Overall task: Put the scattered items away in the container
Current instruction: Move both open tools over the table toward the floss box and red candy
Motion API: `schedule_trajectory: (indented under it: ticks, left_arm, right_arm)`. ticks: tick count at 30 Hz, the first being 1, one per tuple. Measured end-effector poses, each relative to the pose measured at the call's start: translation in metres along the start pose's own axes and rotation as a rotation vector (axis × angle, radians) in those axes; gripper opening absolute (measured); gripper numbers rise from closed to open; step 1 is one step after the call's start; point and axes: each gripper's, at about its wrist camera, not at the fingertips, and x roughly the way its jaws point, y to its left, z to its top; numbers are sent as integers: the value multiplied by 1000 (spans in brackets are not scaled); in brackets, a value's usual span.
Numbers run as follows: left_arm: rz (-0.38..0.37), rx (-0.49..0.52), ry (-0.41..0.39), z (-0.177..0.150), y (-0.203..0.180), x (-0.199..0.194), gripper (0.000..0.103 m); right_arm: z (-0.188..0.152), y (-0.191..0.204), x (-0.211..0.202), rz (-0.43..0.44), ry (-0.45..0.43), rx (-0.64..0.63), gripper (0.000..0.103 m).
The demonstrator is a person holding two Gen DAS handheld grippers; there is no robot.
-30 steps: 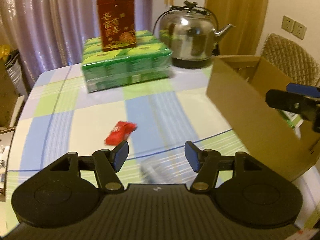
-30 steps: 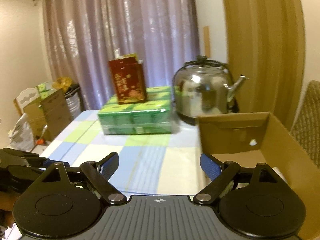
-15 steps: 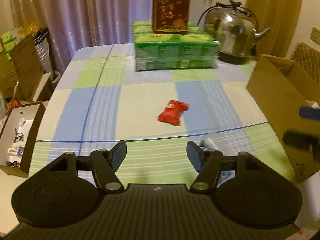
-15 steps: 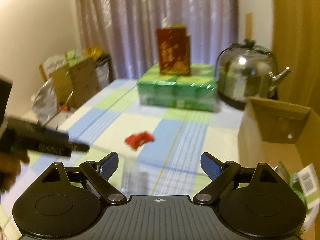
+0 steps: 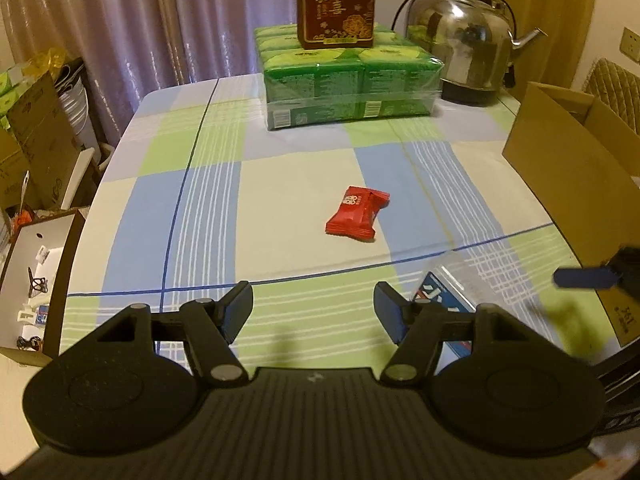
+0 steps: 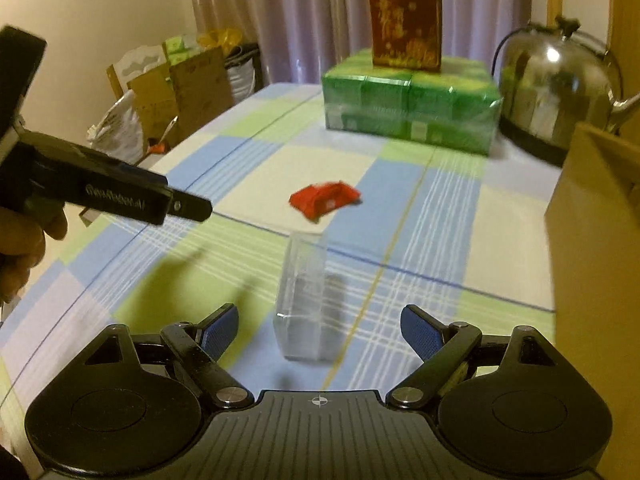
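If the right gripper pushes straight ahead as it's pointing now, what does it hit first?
Probably the clear plastic box, lying almost centred between the open right gripper fingers. The red snack packet lies farther along.

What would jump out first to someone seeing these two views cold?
Probably the red snack packet, lying alone mid-table on the checked cloth. Behind it a dark red gift box stands on a green wrapped tissue pack beside a shiny steel kettle. Nearer, a clear plastic package lies just ahead of the open right gripper, with the cardboard box at the right edge.
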Motion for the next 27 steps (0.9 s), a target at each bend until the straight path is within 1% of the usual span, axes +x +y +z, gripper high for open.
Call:
schedule_trajectory:
  ticks: [3,5,7,9,10,14,18,22,25,27]
  left_arm:
    - [4,18,11,1,-3,5,62]
    - [9,35,15,2,-6,8,62]
    - [11,46,25,2,-8,12,62]
    - [10,55,32,2,-10,16,62]
    - [6,59,35,2,-11,18,62]
    - [-2,74,41,3,-17,23,63]
    - [-9,86,46,5,-23,27,63]
    - [-12,90,45,7,-27,29,63]
    - [-15,86,45,9,-29,31,65]
    - [-14,89,48,10,-32,33,67]
  right_arm:
    - [0,1,15,15,17,9,86]
    - [0,0,23,24,23,23,83]
    - [1,-2,31,24,26,38,77]
    - [3,-6,35,8,22,64,75]
    - [4,-10,36,-1,17,82,72]
    - [9,-27,38,-68,12,137,71]
    - [9,-43,37,-109,12,169,71]
    - [6,-54,33,-115,5,175,71]
    - [4,-55,30,-122,-4,144,72]
    - [2,-55,29,-111,-5,122,72]
